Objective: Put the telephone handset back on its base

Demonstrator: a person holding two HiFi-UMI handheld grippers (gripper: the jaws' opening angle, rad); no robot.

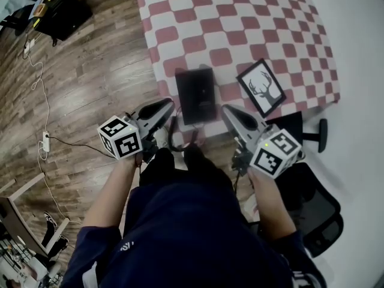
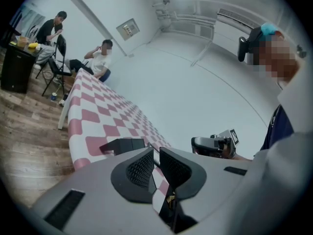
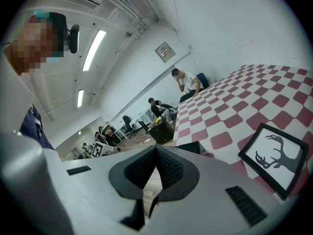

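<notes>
The black telephone (image 1: 195, 95) is a flat rectangular block. It lies flat at the near edge of the checked table (image 1: 240, 17), just beyond and between the tips of the left gripper (image 1: 168, 105) and the right gripper (image 1: 227, 110), touching neither. Its separate parts cannot be told apart.

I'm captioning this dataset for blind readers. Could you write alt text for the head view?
Seen from above, a person holds the left gripper and the right gripper at the near edge of a checked tablecloth, either side of a black telephone. A framed deer picture lies right of it.
</notes>
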